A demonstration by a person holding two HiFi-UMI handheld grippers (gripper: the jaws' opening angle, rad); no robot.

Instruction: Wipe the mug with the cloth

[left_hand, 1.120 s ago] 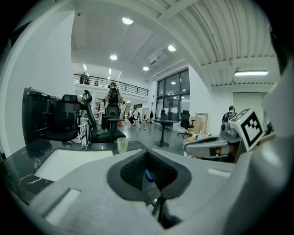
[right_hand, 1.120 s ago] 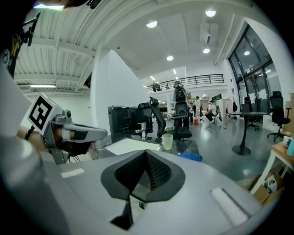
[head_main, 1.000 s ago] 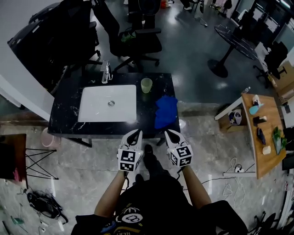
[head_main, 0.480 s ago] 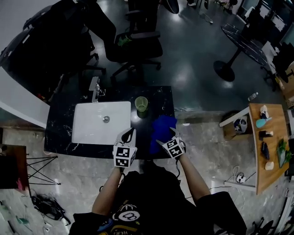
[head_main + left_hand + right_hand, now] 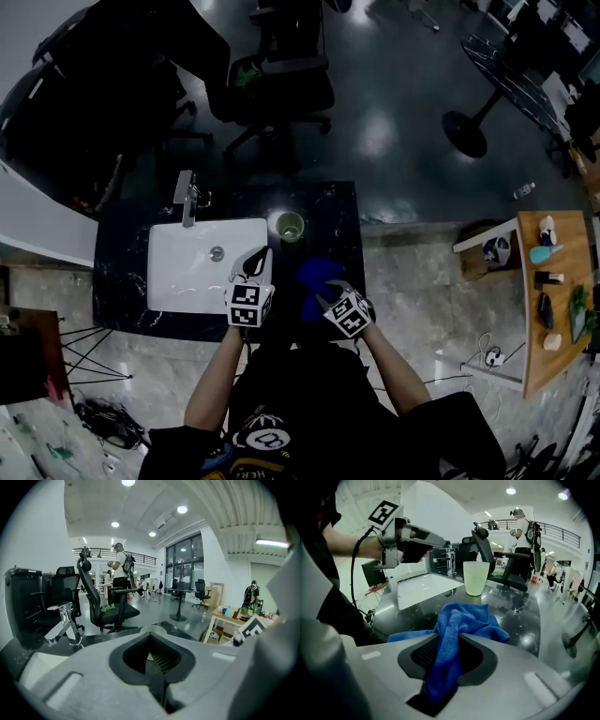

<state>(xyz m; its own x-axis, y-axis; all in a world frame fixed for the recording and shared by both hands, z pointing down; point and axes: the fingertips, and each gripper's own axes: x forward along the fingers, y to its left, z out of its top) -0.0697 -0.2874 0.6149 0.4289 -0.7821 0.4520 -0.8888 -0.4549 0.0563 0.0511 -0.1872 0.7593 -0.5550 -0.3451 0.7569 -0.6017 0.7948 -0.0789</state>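
A pale green mug (image 5: 289, 226) (image 5: 476, 578) stands upright on the black counter (image 5: 339, 214), just right of the sink; its rim (image 5: 152, 630) shows past the left gripper's jaws. The blue cloth (image 5: 314, 278) (image 5: 461, 620) lies bunched on the counter in front of the mug. My right gripper (image 5: 328, 292) (image 5: 449, 667) is at the cloth's near edge, its jaws closing with a fold of cloth pinched between them. My left gripper (image 5: 255, 261) (image 5: 154, 667) hovers over the sink's right edge, shut and holding nothing, a short way in front of the mug.
A white sink (image 5: 187, 272) with a chrome faucet (image 5: 186, 195) fills the counter's left part. Office chairs (image 5: 281, 84) stand behind the counter. A wooden table (image 5: 553, 281) with small items is at the far right. People stand far off in the room.
Both grippers moved forward from the floor side onto the counter. The right one reached the cloth and took a fold of it; the cloth has bunched up. The left one now hangs by the sink.
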